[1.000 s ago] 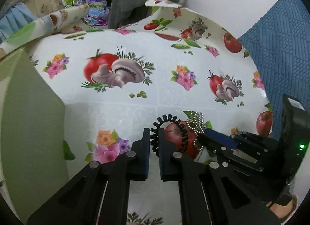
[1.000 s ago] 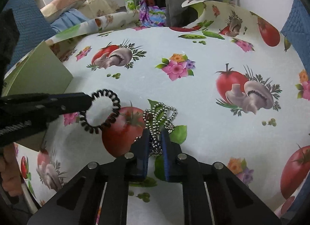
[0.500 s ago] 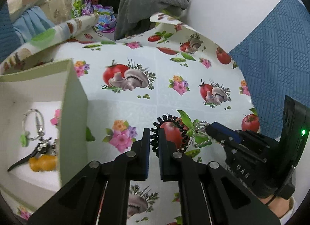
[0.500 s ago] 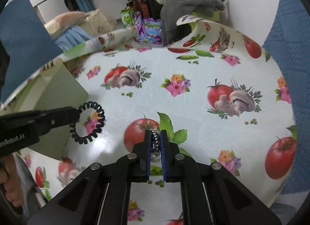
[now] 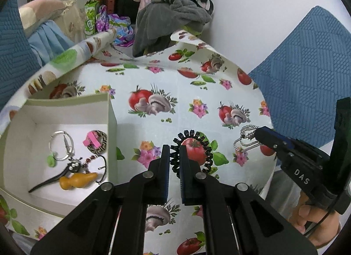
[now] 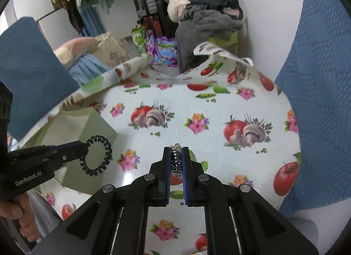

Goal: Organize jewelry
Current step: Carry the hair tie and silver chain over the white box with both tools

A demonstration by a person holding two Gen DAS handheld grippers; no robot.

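Transfer step: my left gripper clamps the black spiral hair tie, my right gripper the silver ball-chain necklace; next, carry both over the open white cardboard box at nine o'clock.

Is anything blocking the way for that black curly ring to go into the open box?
Nothing visible does. The left gripper is shut on the black spiral ring, held above the tablecloth. The box stands open-topped just to its left; only its near wall must be cleared.

A black spiral coil band is held upright above the tablecloth, a round open loop. At 3 o'clock from it a silver ball chain hangs in bunched loops. A pale open box at 9 o'clock holds trinkets.
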